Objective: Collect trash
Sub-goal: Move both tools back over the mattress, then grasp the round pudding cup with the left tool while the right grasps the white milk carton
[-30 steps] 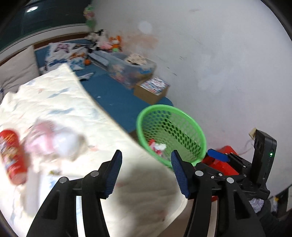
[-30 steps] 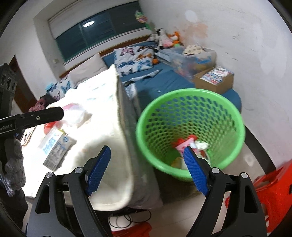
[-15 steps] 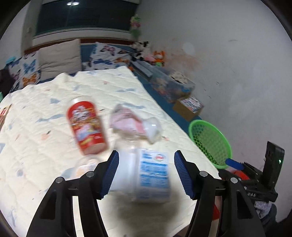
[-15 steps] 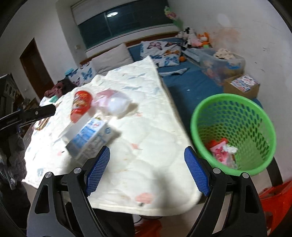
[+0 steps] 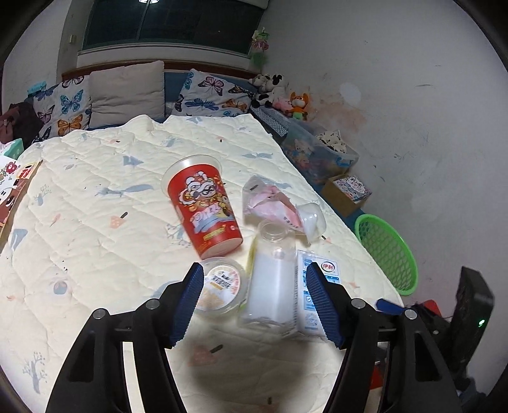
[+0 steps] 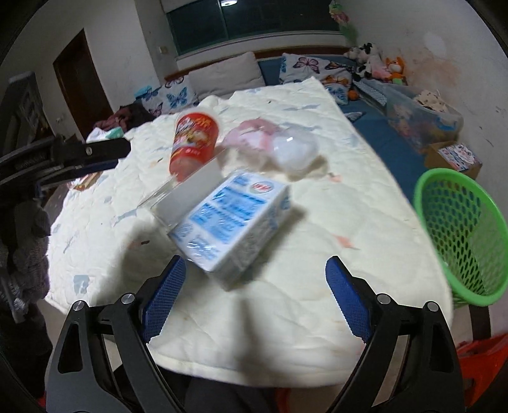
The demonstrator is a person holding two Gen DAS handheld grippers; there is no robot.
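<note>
Home bedroom: butterfly pillows, quilt, stuffed toys, dark window.

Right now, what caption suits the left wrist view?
Left gripper, jaws opening, above a clear bottle, red cup and milk carton on a quilted table.

Quilted cloth cover, glossy red plastic cup, perforated plastic basket.

Trash lay clustered on the quilted tabletop: a red paper cup on its side; a crumpled clear bag with pink contents just beside it; a clear bottle lying flat between a round lidded tub and a blue-and-white milk carton. A green mesh basket stood off the right edge.
</note>
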